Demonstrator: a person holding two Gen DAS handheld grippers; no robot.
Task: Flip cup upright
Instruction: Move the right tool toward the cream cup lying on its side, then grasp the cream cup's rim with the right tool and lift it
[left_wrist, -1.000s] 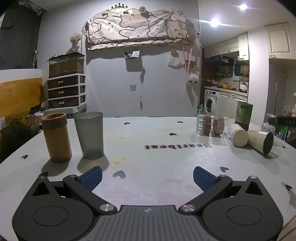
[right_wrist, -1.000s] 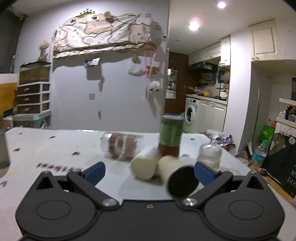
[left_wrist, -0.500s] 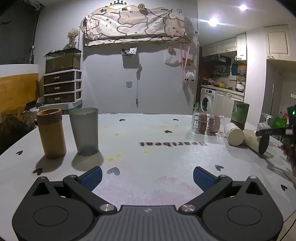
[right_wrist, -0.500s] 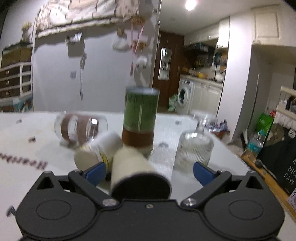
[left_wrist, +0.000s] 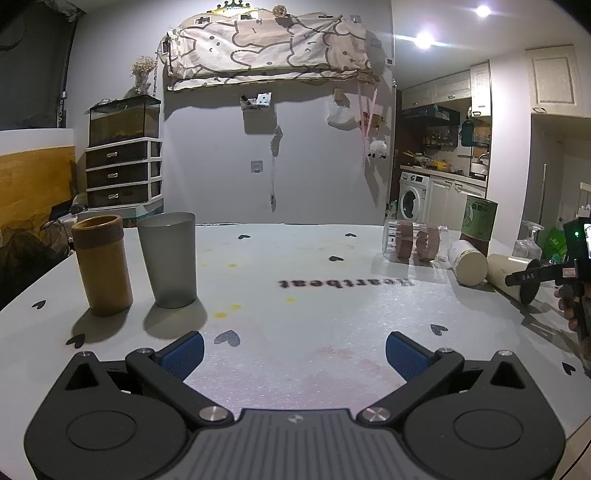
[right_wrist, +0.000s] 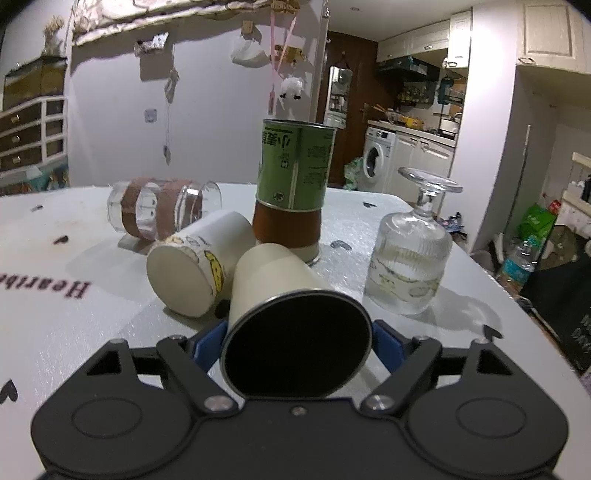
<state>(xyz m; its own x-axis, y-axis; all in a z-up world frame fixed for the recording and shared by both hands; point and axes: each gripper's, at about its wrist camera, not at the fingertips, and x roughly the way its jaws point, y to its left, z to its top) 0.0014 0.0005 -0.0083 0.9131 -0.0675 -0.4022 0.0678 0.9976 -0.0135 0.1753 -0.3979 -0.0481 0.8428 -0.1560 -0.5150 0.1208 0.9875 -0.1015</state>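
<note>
Cream cup (right_wrist: 280, 280): lying on its side on the bench (right_wrist: 74, 332), dark mouth toward the camera, between the right gripper (right_wrist: 297, 341) jaws.
Right jaws: blue pads mostly hidden behind the rim; contact unclear.
Left gripper (left_wrist: 294, 350): jaws spread, holding nothing.
Beyond: white cup (right_wrist: 192, 264) toppled; green can (right_wrist: 293, 188) standing.

On the surface (right_wrist: 74, 332): a cup (right_wrist: 291, 306) on its side nearest, lying between the right gripper (right_wrist: 295, 345) fingers; a second lying cup (right_wrist: 195, 262) touching its left; a tin (right_wrist: 291, 192) upright behind both; a lying jar (right_wrist: 159, 208) behind-left; an inverted glass (right_wrist: 413, 254) right. Far left, two upright tumblers (left_wrist: 168, 258) side by side.
</note>
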